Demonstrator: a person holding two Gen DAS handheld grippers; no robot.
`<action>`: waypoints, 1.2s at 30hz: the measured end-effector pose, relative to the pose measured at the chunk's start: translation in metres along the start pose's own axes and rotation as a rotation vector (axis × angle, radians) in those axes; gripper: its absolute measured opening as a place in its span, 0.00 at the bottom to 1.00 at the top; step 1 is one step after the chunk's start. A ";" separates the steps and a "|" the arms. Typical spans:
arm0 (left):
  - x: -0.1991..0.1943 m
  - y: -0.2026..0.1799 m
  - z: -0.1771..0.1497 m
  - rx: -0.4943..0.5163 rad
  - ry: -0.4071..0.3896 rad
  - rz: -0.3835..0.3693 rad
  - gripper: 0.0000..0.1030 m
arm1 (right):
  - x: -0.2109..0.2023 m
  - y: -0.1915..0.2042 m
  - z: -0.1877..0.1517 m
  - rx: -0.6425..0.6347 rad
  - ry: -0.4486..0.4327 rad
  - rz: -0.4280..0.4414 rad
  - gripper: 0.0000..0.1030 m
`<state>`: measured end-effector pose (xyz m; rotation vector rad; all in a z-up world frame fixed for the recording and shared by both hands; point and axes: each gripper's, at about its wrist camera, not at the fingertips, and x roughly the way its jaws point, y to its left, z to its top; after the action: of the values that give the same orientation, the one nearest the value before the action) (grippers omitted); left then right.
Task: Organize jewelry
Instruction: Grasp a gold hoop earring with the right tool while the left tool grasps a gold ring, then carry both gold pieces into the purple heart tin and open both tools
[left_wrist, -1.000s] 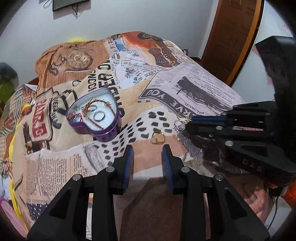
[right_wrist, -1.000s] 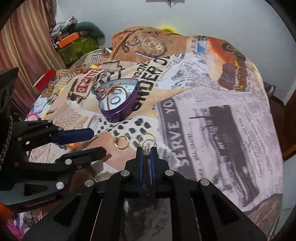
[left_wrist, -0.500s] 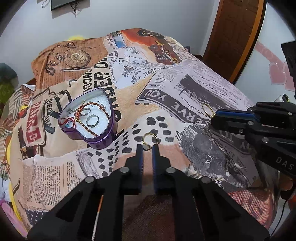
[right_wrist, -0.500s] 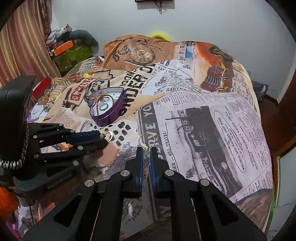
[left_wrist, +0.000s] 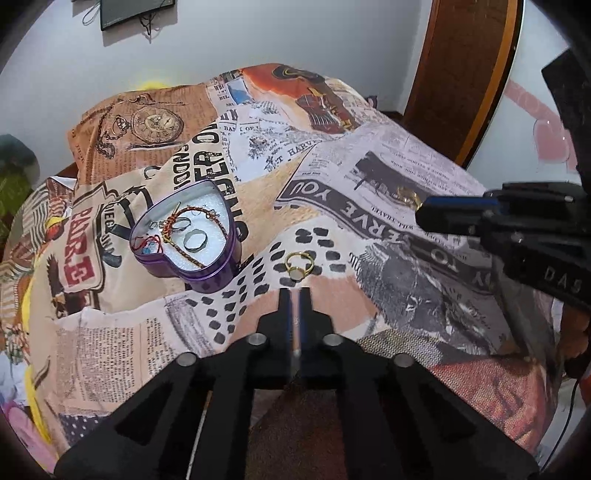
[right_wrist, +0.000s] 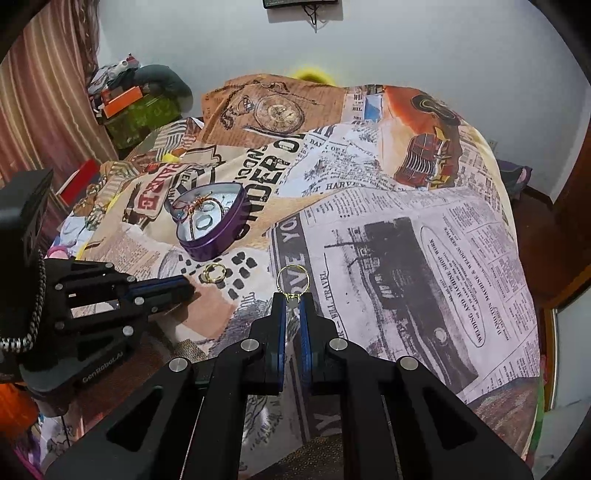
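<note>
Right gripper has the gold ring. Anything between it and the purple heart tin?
Nothing visible: only newspaper-print bedspread lies between the thin gold ring in the right gripper and the open purple heart-shaped tin. The left gripper and a second gold ring sit beside that line.

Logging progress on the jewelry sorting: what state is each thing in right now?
Heart tin: open, rings and chains inside.
Right tool: shut on held gold ring.
Left tool: shut, apparently holding nothing.
Loose gold ring: lying on bedspread, just ahead of left tool.
</note>
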<state>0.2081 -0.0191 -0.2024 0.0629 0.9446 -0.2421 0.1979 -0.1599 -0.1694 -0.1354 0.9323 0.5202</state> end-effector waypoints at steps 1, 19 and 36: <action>0.001 0.000 0.001 0.005 0.004 0.008 0.22 | 0.000 0.000 0.000 0.001 -0.003 0.000 0.06; 0.022 0.005 0.021 -0.014 0.003 -0.023 0.17 | 0.002 -0.010 -0.003 0.017 0.000 -0.003 0.06; -0.039 0.050 0.020 -0.049 -0.141 0.024 0.17 | 0.004 0.031 0.034 -0.053 -0.033 0.015 0.06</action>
<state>0.2137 0.0331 -0.1623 0.0120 0.8082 -0.1990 0.2094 -0.1204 -0.1489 -0.1674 0.8878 0.5599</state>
